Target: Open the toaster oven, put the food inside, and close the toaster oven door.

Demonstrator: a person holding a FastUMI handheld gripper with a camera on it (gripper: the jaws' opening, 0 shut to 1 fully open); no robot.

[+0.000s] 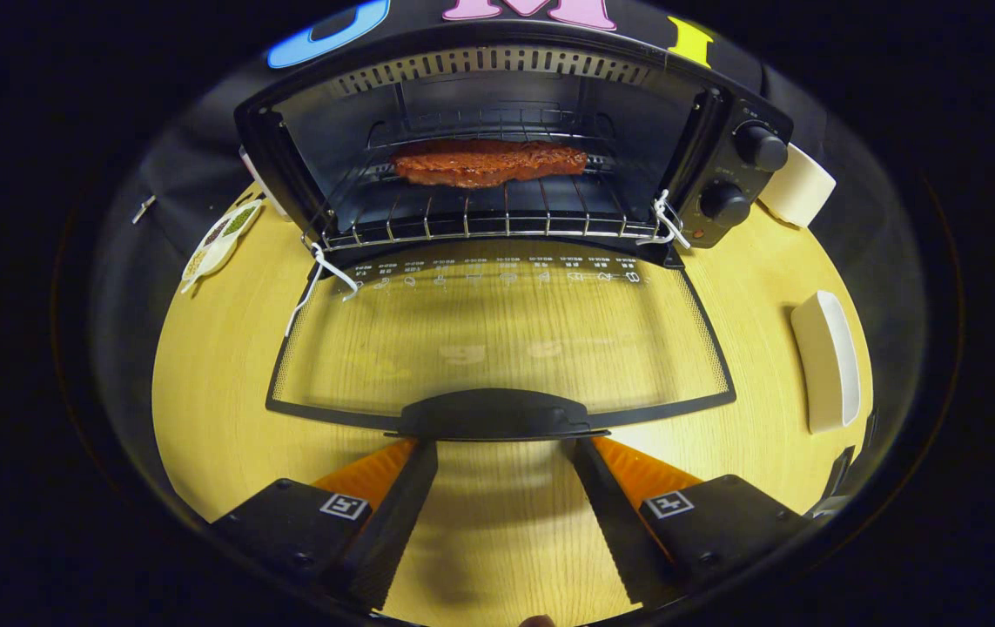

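Toaster oven [497,148] open, food [490,163] on its rack.
Tongs [497,448] spread wide, empty, tips just under the door handle [494,414].

claw [497,448]: fingertips run under the door handle [494,414], so their ends are hidden; jaws stand apart, nothing between them.
toaster oven [497,131]: its left outer wall and back cannot be seen.
door print [497,277]: markings along the glass door's far edge are too small to read.
divided dish [220,241]: partly behind the oven's left corner; contents too small to tell.
white cup [797,193]: partly hidden by the oven's right side.
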